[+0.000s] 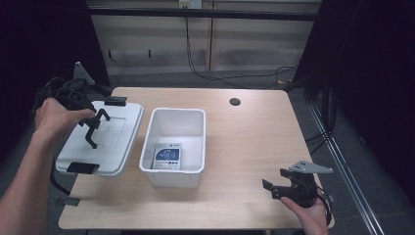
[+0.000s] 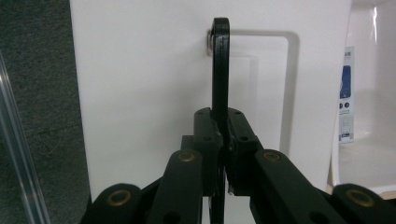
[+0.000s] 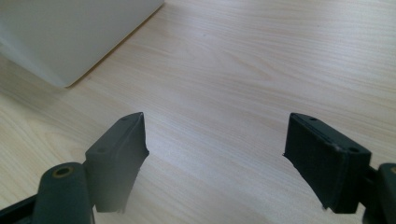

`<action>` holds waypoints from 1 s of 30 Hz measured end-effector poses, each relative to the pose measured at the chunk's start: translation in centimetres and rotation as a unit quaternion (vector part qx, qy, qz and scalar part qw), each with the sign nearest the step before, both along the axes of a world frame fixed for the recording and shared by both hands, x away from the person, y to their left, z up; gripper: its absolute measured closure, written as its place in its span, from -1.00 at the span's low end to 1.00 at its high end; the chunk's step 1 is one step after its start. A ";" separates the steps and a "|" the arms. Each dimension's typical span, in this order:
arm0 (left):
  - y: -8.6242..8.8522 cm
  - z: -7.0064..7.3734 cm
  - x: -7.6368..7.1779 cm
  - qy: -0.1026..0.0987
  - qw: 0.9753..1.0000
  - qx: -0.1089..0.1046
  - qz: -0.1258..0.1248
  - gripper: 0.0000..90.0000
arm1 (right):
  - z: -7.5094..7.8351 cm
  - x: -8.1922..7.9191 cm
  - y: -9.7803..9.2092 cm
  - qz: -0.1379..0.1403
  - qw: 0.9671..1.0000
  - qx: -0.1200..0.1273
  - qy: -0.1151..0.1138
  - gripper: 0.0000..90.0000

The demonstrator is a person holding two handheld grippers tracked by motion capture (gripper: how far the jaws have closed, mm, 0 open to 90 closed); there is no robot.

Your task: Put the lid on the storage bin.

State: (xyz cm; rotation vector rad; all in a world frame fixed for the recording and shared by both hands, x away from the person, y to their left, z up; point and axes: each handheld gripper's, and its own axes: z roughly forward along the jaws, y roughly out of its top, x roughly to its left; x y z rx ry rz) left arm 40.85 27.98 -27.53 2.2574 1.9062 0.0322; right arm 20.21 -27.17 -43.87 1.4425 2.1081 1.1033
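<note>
1. The light wooden rectangular table (image 1: 244, 147) carries everything; a small dark round hole (image 1: 235, 102) sits near its far edge.
2. The white rectangular plastic lid (image 1: 115, 142) lies at the table's left side, tilted, its left part reaching past the table edge. A black clip (image 1: 115, 101) sits at its far end and another black clip (image 1: 82, 168) at its near end.
3. The white open plastic bin (image 1: 173, 125) stands just to the right of the lid, near the table's middle. The two look very close, but I cannot tell whether they touch.
4. A white and blue printed box (image 1: 167, 156) lies inside the bin, at its near end. In the left gripper view the box (image 2: 346, 93) shows at the right edge, past the lid.
5. The left tool (image 1: 92, 128) is above the lid, held by the person's left hand (image 1: 56, 116). In the left gripper view the left tool (image 2: 223, 154) has its jaws closed tight on the lid's thin black hinged handle (image 2: 220, 65), which stands up edge-on from the white surface.
6. The right tool (image 1: 275, 183) is at the table's near right corner, well apart from the bin, held by the right hand (image 1: 308, 213). In the right gripper view the right tool (image 3: 215, 140) has its jaws spread wide with nothing between them, only bare wood beneath.
</note>
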 end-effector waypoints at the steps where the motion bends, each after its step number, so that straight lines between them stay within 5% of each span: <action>1: -0.1 0.0 0.0 0.001 1.000 0.001 -0.001 0.89 | 0.0 0.0 0.0 0.000 1.000 0.000 0.000 -0.55; 30: -5.3 1.9 0.3 0.003 0.999 -0.001 -0.047 0.89 | 0.0 0.0 0.0 0.001 1.000 -0.002 0.002 -0.55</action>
